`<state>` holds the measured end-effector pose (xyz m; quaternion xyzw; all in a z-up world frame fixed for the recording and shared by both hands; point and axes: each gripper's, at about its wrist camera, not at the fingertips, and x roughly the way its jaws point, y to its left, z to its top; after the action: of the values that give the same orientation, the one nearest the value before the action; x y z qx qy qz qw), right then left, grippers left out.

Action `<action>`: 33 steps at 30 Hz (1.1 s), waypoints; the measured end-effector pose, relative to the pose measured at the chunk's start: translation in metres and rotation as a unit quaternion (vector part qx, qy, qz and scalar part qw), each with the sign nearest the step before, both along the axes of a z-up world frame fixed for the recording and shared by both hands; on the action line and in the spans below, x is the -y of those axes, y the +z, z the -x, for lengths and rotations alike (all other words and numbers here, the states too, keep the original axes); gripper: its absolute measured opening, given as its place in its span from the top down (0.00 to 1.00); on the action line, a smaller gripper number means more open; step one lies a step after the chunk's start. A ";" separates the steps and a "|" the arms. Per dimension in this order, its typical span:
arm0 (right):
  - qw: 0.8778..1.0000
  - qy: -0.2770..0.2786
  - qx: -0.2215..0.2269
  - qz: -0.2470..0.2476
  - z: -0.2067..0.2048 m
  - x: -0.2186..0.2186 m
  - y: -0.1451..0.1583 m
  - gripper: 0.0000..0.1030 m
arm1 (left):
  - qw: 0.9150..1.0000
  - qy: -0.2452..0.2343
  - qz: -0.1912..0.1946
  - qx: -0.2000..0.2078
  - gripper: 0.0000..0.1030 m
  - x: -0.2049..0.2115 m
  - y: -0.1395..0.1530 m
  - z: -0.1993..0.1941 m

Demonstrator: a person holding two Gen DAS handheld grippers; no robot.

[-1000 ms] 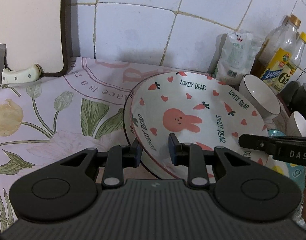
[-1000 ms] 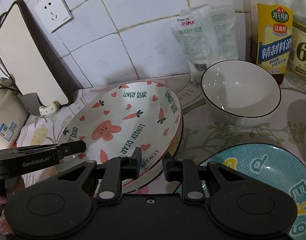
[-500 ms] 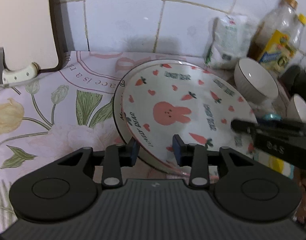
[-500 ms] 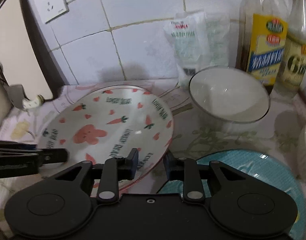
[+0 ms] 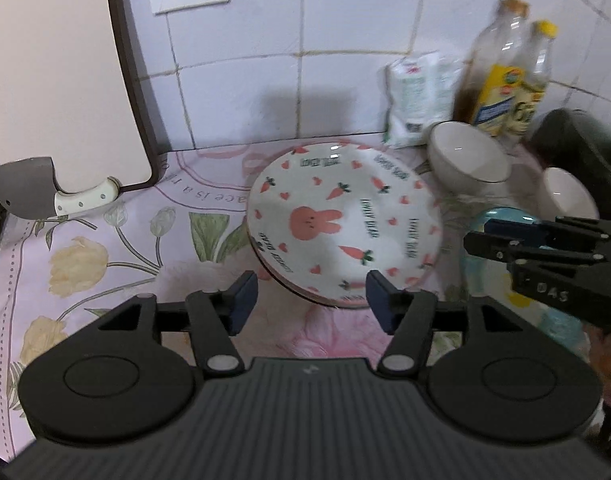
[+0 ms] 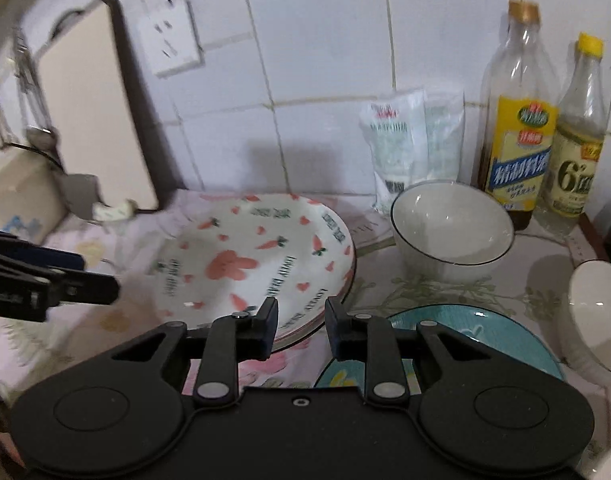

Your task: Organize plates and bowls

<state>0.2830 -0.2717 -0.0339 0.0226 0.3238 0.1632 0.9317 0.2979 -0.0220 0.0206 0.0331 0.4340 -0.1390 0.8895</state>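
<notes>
A: What has moved since a second ago?

B: The left gripper (image 5: 311, 300) then pinched the near rim of the rabbit plate (image 5: 345, 232), which was tilted up. It has let go and lifted back, and the plate has come down onto the plate under it. The right gripper (image 6: 301, 326) has drawn back from the rim too.

A: How do the left fingers stand?

B: The jaws are opening, blue pads wide apart, with nothing between them. The plate's near edge shows past the gap, untouched.

A: And the right ones?

B: Narrow, but a clear gap is left between the pads and nothing is gripped. They hover above the place where the plate stack's right edge meets the blue plate (image 6: 445, 320).

A: Where are the dishes, then?

B: The rabbit plate lies on top of a second plate whose rim peeks out beneath, on the flowered tablecloth (image 5: 105, 248) near the tiled wall. To its right stands a white bowl (image 6: 451, 228) with a dark rim line, and another white bowl (image 6: 597, 320) is at the far right. The blue plate lies in front of the first bowl, just beside the stack.

A: Anything behind them?

B: A white bag (image 6: 413, 144) and two bottles (image 6: 517, 120) against the wall, and a cutting board (image 5: 53, 72) leaning at the left.
</notes>
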 end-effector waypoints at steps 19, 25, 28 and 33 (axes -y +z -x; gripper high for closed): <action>0.997 0.020 0.076 0.005 0.153 0.054 0.048 0.52 | 0.991 -0.121 0.033 0.048 0.29 0.043 0.051 0.112; 0.996 -0.022 0.088 0.023 0.178 0.065 0.029 0.37 | 0.987 -0.124 0.034 0.101 0.25 0.066 0.039 0.134; 0.996 -0.033 0.084 0.001 0.182 0.073 0.014 0.37 | 0.986 -0.124 0.045 0.101 0.25 0.075 0.030 0.135; 0.995 -0.060 0.076 -0.038 0.184 0.081 -0.018 0.37 | 0.987 -0.108 0.067 0.098 0.25 0.083 0.007 0.126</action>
<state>0.0992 -0.3522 -0.0523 0.0653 0.2438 0.1207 0.9601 0.1719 -0.1049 0.0275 0.0335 0.3280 -0.2596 0.9077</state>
